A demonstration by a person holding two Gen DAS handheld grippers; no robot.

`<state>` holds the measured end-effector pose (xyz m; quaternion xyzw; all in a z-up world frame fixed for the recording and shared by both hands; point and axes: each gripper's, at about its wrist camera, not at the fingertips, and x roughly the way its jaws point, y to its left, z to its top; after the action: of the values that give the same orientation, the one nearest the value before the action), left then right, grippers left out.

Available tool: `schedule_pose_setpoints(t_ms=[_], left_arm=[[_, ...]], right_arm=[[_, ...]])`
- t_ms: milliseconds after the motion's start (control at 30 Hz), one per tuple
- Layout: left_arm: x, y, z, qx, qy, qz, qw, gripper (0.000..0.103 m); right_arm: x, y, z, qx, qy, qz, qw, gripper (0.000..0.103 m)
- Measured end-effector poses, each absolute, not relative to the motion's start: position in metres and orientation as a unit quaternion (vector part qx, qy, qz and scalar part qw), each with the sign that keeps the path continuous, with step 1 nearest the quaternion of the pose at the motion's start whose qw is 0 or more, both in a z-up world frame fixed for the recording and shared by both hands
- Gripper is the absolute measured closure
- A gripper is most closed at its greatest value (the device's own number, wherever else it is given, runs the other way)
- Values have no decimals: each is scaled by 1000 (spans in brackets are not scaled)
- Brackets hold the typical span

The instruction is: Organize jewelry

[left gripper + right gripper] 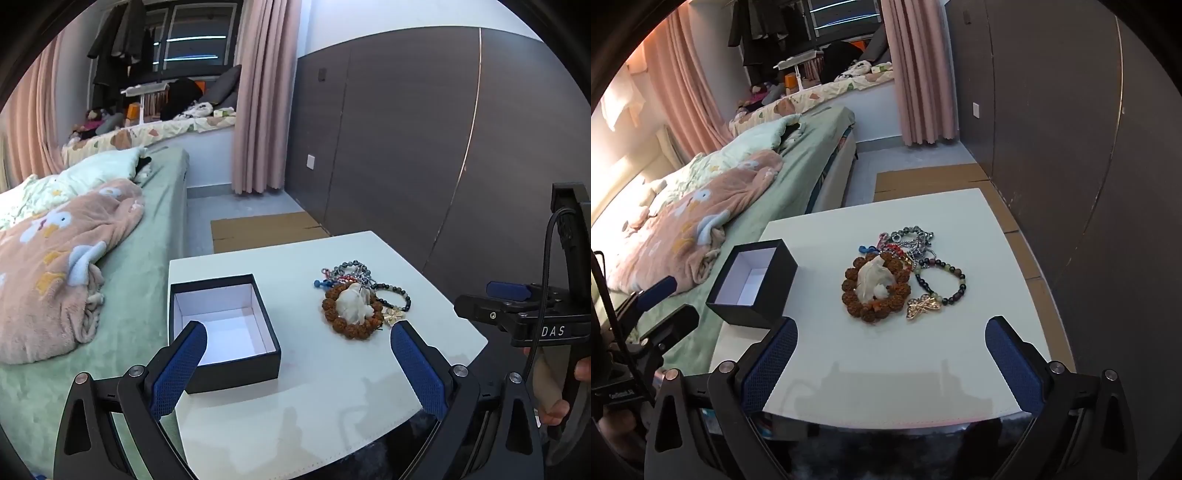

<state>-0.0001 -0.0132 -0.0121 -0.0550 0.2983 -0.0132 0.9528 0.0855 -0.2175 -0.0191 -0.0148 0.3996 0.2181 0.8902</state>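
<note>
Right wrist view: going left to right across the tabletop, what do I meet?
Open black box → brown seed-bead bracelet with a whitish pouch inside it → gold butterfly brooch → dark beaded bracelet.

We hold our left hand-held gripper (297, 334), black-framed with blue textured pads, with its fingers spread wide and nothing between them. Our right hand-held gripper (891, 332) is spread just as wide and equally unloaded, level beside it. Our right hand (554, 402) wraps its handle, behind the fingers.
</note>
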Motion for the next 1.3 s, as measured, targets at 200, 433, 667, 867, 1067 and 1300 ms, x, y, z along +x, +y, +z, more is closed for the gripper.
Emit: schedule_pose_setpoints(t_ms=[200, 433, 667, 867, 1067, 1300], left_arm=[[1, -14, -11, -58, 298, -12, 953, 3], [3, -14, -8, -63, 293, -13, 954, 3], [2, -11, -6, -66, 292, -14, 954, 3], [1, -11, -3, -69, 291, -16, 954, 3], [-1, -12, 3, -67, 286, -18, 956, 3], [-2, -13, 7, -68, 283, -20, 956, 3]], right_arm=[[83, -218, -19, -16, 394, 216, 893, 1], [81, -218, -16, -21, 390, 214, 895, 1], [80, -216, -10, -25, 387, 215, 896, 1], [80, -217, -9, -28, 384, 214, 898, 1], [78, -217, -7, -32, 380, 213, 900, 1], [77, -219, -4, -30, 374, 210, 903, 1]])
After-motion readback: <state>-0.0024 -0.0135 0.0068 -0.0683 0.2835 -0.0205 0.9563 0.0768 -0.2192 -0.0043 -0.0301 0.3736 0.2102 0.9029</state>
